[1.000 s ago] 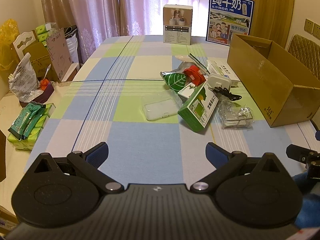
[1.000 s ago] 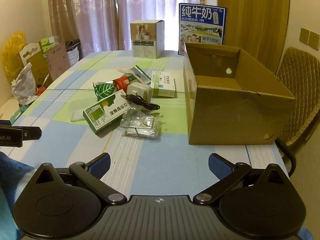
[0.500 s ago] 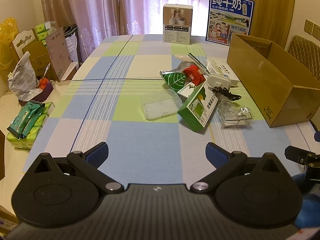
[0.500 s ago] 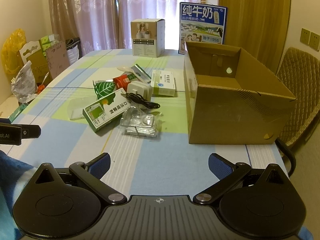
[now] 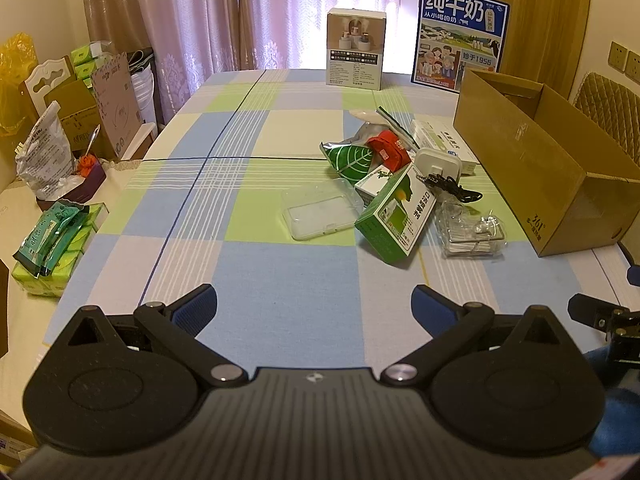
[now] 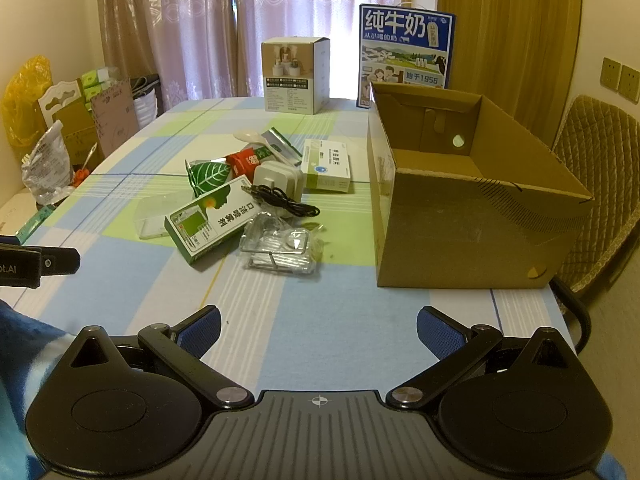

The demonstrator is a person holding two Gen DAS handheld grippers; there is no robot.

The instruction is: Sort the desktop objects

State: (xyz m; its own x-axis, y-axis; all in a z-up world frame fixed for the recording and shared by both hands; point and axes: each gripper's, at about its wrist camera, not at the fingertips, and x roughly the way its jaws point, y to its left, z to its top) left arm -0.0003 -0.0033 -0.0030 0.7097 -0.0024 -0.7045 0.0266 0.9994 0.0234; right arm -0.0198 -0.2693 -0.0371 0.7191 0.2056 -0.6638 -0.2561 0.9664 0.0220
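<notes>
A heap of small items lies mid-table: a green box (image 5: pixel 396 219) (image 6: pixel 214 222), a clear plastic case (image 5: pixel 320 213), a leaf-print pouch (image 5: pixel 349 160) (image 6: pixel 208 175), a red packet (image 5: pixel 389 149), a white charger (image 6: pixel 276 179) with a black cable (image 6: pixel 280 202), a clear bag of metal parts (image 5: pixel 472 232) (image 6: pixel 282 246) and a white medicine box (image 6: pixel 326 166). An open cardboard box (image 5: pixel 536 168) (image 6: pixel 460 200) stands to their right. My left gripper (image 5: pixel 314 300) and right gripper (image 6: pixel 318 322) both hover open over the near table edge, holding nothing.
A white product box (image 6: pixel 295 75) and a blue milk poster (image 6: pixel 406 50) stand at the far table end. Tissue packs (image 5: pixel 52 248) and bags sit on a side surface at the left. A padded chair (image 6: pixel 600 188) stands right of the cardboard box.
Both views have shifted only slightly; the objects on the table lie as before and both grippers stay open.
</notes>
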